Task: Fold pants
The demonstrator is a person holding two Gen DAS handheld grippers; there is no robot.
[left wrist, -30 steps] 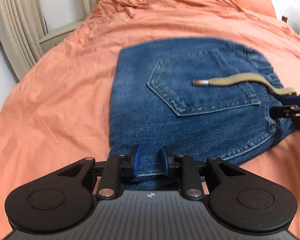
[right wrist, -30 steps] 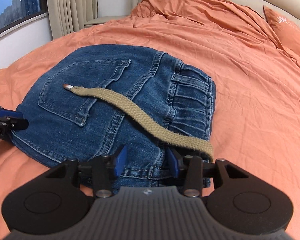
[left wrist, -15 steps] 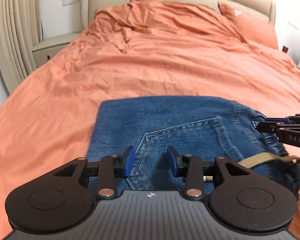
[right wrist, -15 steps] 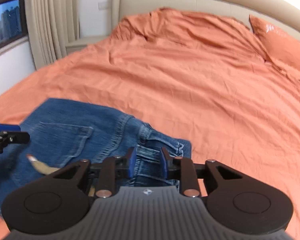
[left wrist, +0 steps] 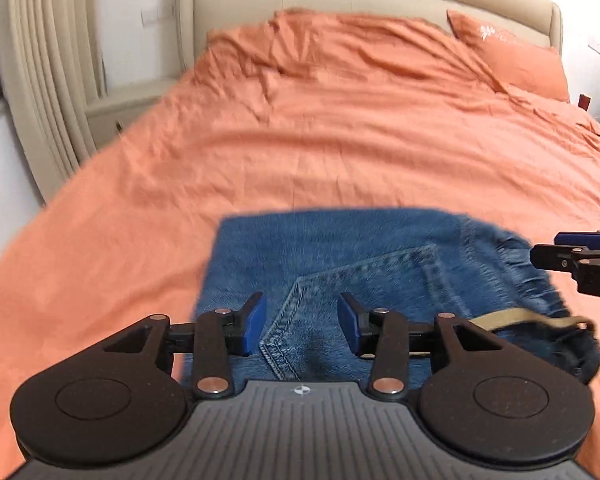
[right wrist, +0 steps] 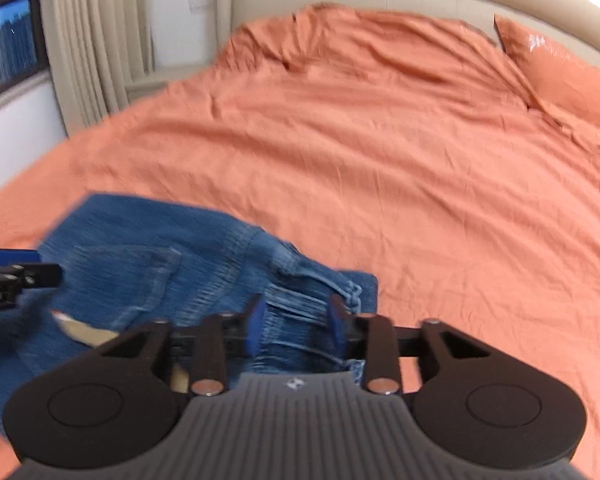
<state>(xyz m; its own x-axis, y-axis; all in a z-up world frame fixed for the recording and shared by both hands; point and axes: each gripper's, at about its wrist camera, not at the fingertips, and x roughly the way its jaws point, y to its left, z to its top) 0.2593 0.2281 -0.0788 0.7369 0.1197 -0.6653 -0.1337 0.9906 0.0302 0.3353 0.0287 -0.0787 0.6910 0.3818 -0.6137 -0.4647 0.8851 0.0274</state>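
Note:
Folded blue jeans (left wrist: 380,264) lie on the orange bed, back pocket up, with a tan drawstring (left wrist: 516,318) trailing off their right side. My left gripper (left wrist: 302,326) hovers over the pocket seam. Its jaws are opening, and only the denim below shows between the blue pads. My right gripper (right wrist: 296,326) is over the gathered waistband (right wrist: 300,304) at the jeans' (right wrist: 148,264) right end. Its jaws are opening too, and the pads stand apart from the fabric. The drawstring (right wrist: 84,330) shows at lower left. Each gripper shows at the other view's edge, the right gripper (left wrist: 572,256) and the left gripper (right wrist: 20,272).
The orange bedspread (left wrist: 340,140) stretches far ahead to a beige headboard (left wrist: 380,4). An orange pillow (left wrist: 508,56) lies at the back right. Beige curtains (right wrist: 96,32), a window (right wrist: 8,40) and a low nightstand (left wrist: 124,104) stand along the left.
Both grippers have risen and moved ahead over the jeans, which now sit low in both views. The left jaws have widened. The right jaws narrowed, then widened again.

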